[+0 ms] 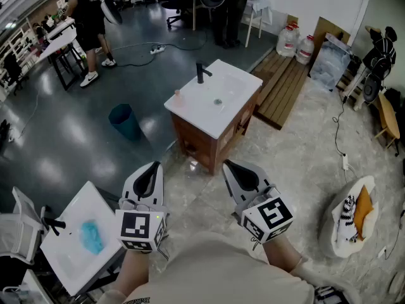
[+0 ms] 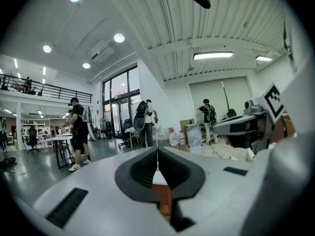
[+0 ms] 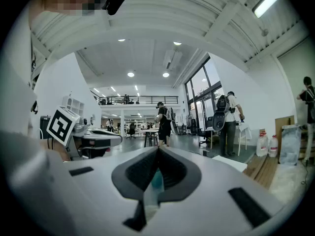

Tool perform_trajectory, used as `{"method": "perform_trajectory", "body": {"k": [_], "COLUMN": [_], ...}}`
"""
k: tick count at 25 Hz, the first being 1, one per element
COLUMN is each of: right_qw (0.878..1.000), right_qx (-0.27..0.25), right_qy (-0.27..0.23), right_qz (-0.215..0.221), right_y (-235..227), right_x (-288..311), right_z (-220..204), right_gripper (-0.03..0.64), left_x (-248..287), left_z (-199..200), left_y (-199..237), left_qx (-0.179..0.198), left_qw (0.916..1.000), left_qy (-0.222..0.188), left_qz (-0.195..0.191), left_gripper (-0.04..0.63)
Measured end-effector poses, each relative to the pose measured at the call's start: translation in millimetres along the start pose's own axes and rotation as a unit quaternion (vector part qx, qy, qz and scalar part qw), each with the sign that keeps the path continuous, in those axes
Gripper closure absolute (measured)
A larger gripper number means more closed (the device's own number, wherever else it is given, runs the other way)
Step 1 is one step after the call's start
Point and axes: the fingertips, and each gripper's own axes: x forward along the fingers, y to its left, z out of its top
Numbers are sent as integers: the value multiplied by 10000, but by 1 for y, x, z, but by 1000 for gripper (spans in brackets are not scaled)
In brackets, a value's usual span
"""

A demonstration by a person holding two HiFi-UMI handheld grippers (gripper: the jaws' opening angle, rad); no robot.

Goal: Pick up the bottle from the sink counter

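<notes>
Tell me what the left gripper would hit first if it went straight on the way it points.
Probably the sink cabinet: its wood front and white counter show just past the tips of the shut left gripper. Depth is unclear, so where it would touch is a guess.

Glossy grey floor [image 1: 57, 151] meets pale marble tiling [image 1: 304, 170], with a teal bin [image 1: 125, 121], wooden pallet [image 1: 283, 88] and tall windows [image 2: 119, 109].
</notes>
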Motion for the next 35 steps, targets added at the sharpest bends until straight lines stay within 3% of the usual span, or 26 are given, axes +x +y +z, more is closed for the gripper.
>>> {"method": "perform_trajectory", "body": {"k": [8, 26, 35], "right_qw": [9998, 9993, 9998], "right_qx": [213, 56, 107], "right_qy": [-63, 352, 134], "right_qz": [-1, 113, -56], "right_y": [-18, -47, -64], "right_x": [-9, -39, -33], "right_z": [-7, -42, -54], "right_gripper": [620, 620, 620], "left_x": [12, 26, 40], "left_z": [1, -18, -38], "left_y": [-15, -67, -71], "left_qx": [39, -87, -158], "left_qw": [10000, 9997, 9998], "left_qy": [50, 214, 139], "left_qz": [9, -48, -13], "left_gripper": [588, 588, 588]}}
